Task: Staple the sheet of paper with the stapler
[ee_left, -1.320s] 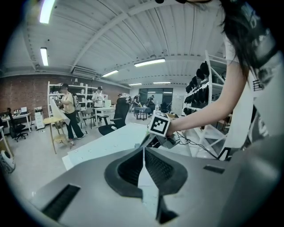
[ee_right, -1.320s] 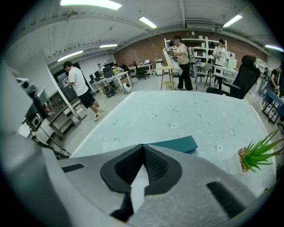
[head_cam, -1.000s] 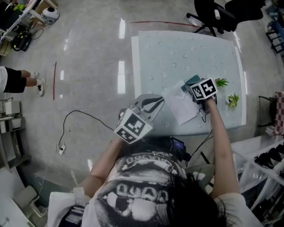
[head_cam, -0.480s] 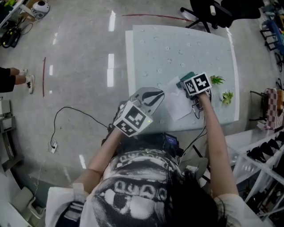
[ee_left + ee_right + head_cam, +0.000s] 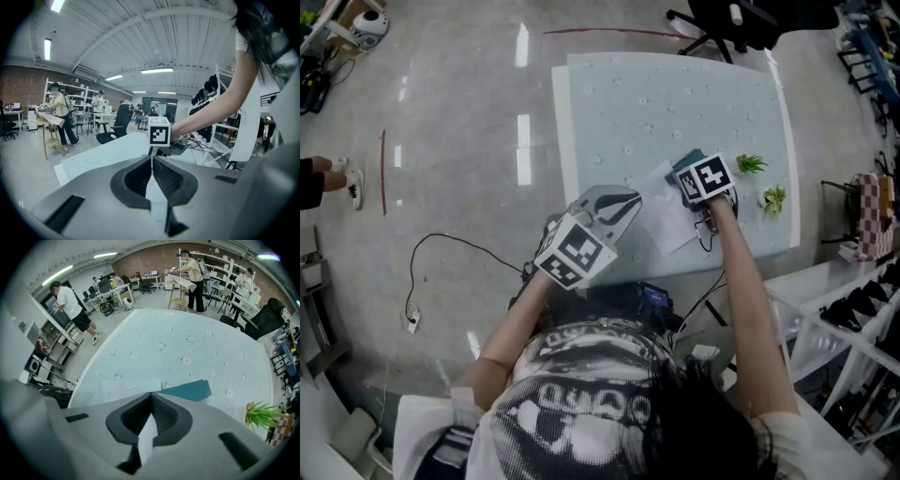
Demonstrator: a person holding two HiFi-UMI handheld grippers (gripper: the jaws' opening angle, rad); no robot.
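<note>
Workshop floor; pale flowered table (image 5: 675, 94). Sheet of paper (image 5: 661, 208) flat by table's near edge, teal flat item (image 5: 687, 161) just beside far right corner. Right gripper (image 5: 151, 394) closed, empty, pointing down there. Left gripper (image 5: 633, 197) closed, empty, left of sheet.

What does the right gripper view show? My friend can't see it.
The right hand-held gripper, jaws shut together, points down at a pale dotted table. Just past its tips lie a white sheet of paper and a flat teal thing. A small green plant stands at the right.
</note>
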